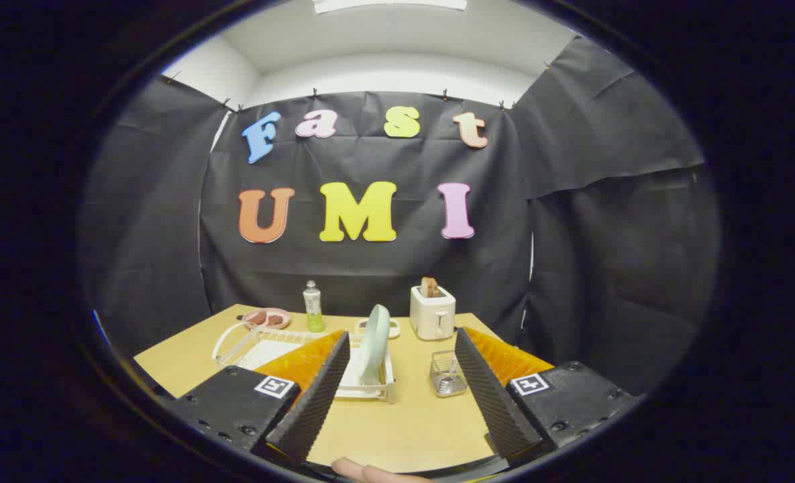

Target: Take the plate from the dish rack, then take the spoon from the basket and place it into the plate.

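My gripper (402, 389) gapes wide, holding nothing. Pale green plate (374, 343) stands on edge in white wire dish rack (316, 359), lower centre, just ahead between ribbed fingers (316, 396). Metal spoon (448, 380) sits in mesh basket (447, 373) beside it.

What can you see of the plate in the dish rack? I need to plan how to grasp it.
The plate is pale green, smooth and glossy like ceramic or melamine, and looks clean. It stands upright on its edge in the white wire dish rack on the wooden table, seen almost edge-on, with a slight lean. Only the rack touches it. It sits ahead of the open gripper, nearer the left-hand finger, which holds nothing.
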